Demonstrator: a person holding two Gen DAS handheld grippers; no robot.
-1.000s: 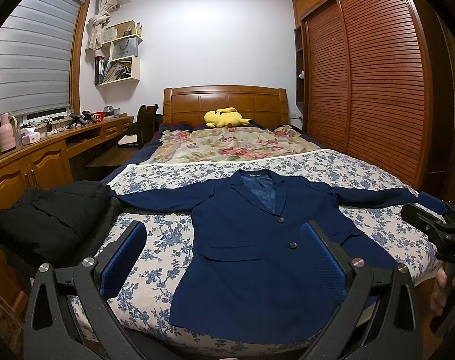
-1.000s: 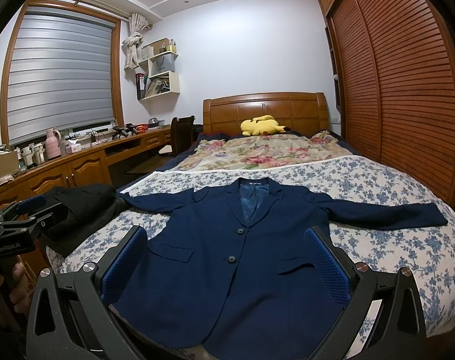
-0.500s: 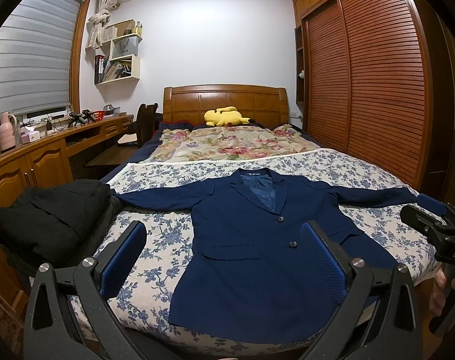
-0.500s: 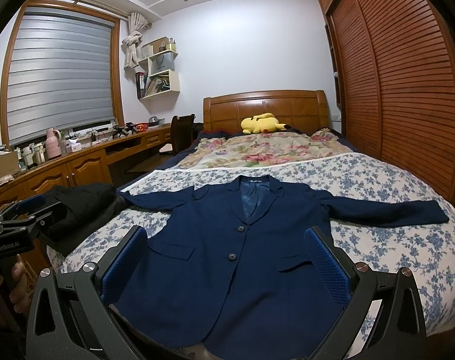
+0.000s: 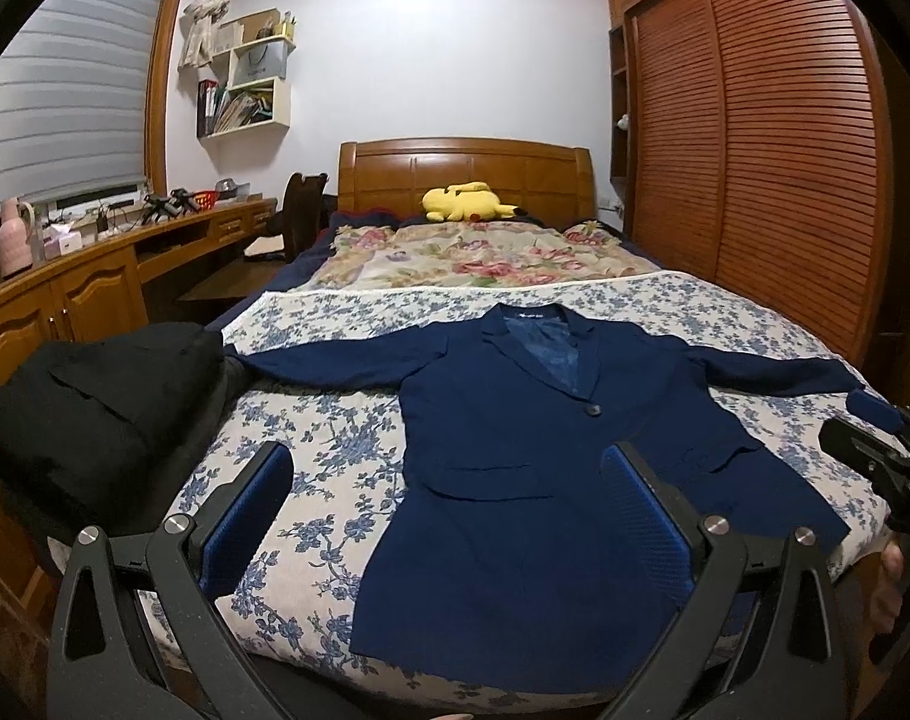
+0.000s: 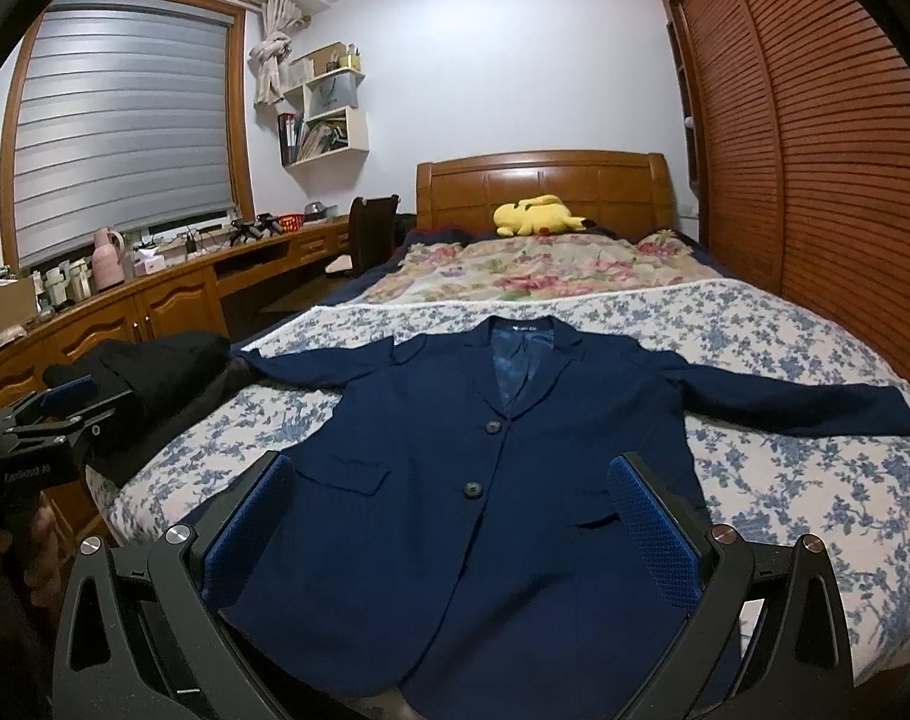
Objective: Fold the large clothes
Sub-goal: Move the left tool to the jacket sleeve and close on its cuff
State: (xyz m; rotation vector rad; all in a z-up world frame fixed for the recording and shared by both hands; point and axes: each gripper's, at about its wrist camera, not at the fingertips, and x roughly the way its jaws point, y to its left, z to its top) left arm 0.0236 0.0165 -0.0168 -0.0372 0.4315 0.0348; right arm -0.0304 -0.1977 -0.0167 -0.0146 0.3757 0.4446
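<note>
A navy blue suit jacket [image 5: 515, 480] lies flat and face up on the bed, buttoned, sleeves spread to both sides; it also shows in the right wrist view [image 6: 455, 480]. My left gripper [image 5: 449, 498] is open and empty, held above the jacket's near hem on its left side. My right gripper [image 6: 449, 510] is open and empty, above the hem at the jacket's middle. Each gripper shows at the edge of the other's view: the right one [image 5: 875, 450] and the left one [image 6: 53, 414].
A black garment [image 5: 95, 414] lies heaped at the bed's left edge. The bed [image 5: 335, 432] has a blue floral sheet, a floral quilt [image 5: 485, 252] and a yellow plush toy [image 5: 467, 201] at the headboard. Wooden desk [image 5: 95, 276] left, slatted wardrobe [image 5: 785, 150] right.
Both grippers have drifted slightly, so the jacket sits a little differently in each view. Both stay open; the jacket has not moved.
</note>
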